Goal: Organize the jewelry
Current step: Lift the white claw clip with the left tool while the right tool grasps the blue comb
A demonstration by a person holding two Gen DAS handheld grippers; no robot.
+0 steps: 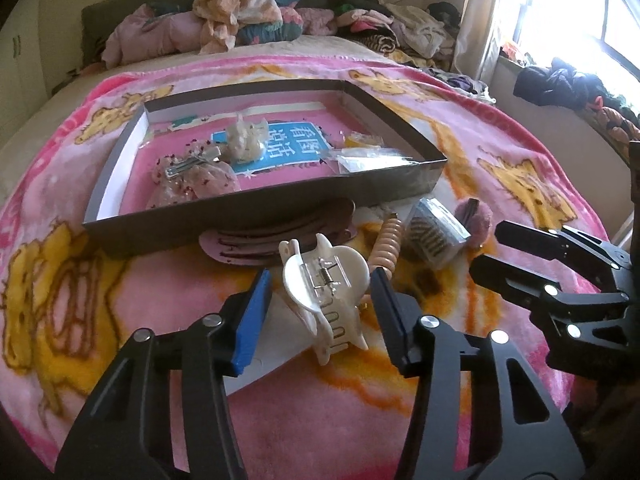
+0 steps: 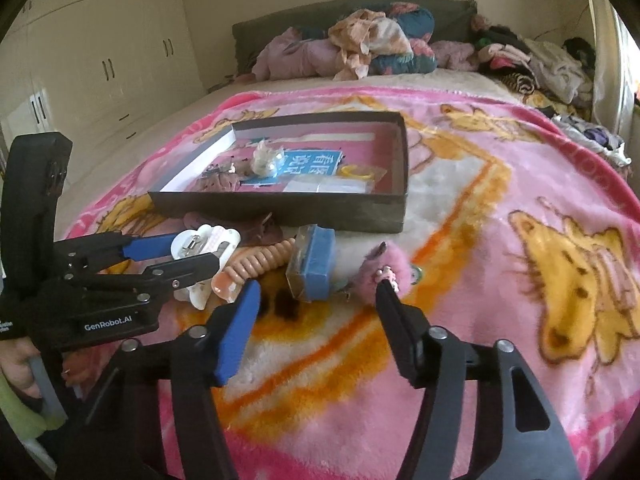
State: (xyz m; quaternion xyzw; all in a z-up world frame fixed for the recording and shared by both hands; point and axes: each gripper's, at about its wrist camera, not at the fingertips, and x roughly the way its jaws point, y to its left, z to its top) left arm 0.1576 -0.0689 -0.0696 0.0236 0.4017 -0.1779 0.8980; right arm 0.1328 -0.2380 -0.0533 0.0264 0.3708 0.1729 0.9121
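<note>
1. Bed (image 2: 200, 112) covered by a pink blanket (image 1: 320, 392) with yellow cartoon prints; clothes pile (image 2: 372, 40) at the headboard end.
2. Shallow dark box (image 1: 256, 208) lies on the blanket, holding a metal clip (image 1: 192, 164), a cream ornament (image 1: 246, 140) and small plastic bags (image 1: 368, 160).
3. Left hand-held gripper (image 1: 320, 296): jaws wide apart, 1 finger on each side of the white hair claw (image 1: 324, 292), not clearly touching it. Claw lies on the blanket just in front of the box.
4. Right hand-held gripper (image 2: 316, 308): jaws wide apart, holding nothing, low over the blanket. Its right fingertip is just beside the pink fluffy hair tie (image 2: 384, 268).
5. Brown leather-like piece (image 1: 272, 236) lies against the box front wall, behind the claw.
6. Clear packet with blue card (image 2: 312, 264) sits between the peach coil hair tie (image 2: 256, 264) and the fluffy tie.
7. Coil tie lies right beside the claw.
</note>
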